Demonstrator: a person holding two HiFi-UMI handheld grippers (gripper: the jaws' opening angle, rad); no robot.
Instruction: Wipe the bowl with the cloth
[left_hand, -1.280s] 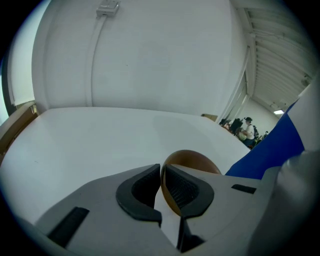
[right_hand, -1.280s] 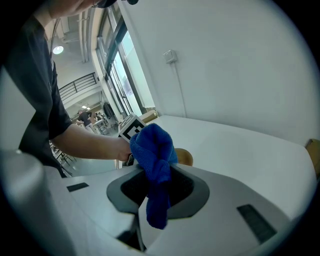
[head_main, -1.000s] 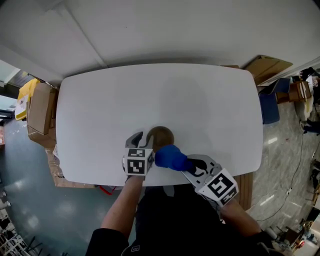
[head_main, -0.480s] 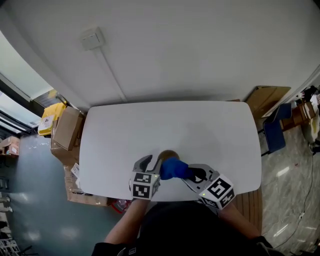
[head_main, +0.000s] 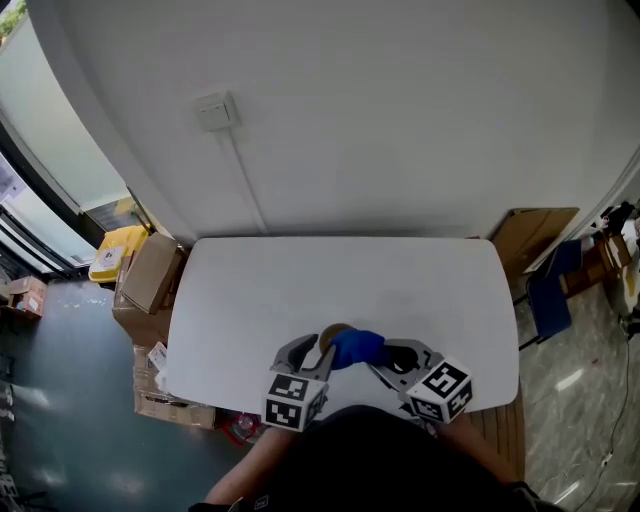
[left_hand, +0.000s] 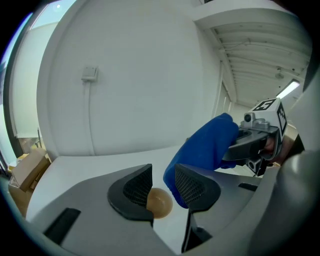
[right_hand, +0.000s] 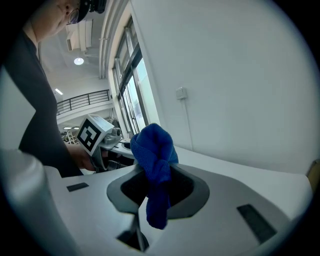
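Your bowl (left_hand: 160, 202) is small, round, brown and glossy. It rests near the front edge of the white table (head_main: 400, 290), about midway along it. Being round, it has no long axis, and it shows too small to tell which way its mouth faces. Your left gripper (left_hand: 163, 170) hangs above it with the jaws released and standing apart. The bowl shows low in the gap, by the lower edge of the left pad, with bare table between the pads above it; nothing is pinched. The cloth (right_hand: 155, 145) is deep blue, nappy and bunched into a thick wad. Your right gripper (right_hand: 159, 171) has its jaws clenched on it, the wad bulging above the pads and a narrower tail hanging below them. In the head view the cloth's long axis runs from the right gripper leftward, and its free end overlaps the right side of the bowl. Whether it touches the bowl cannot be told.
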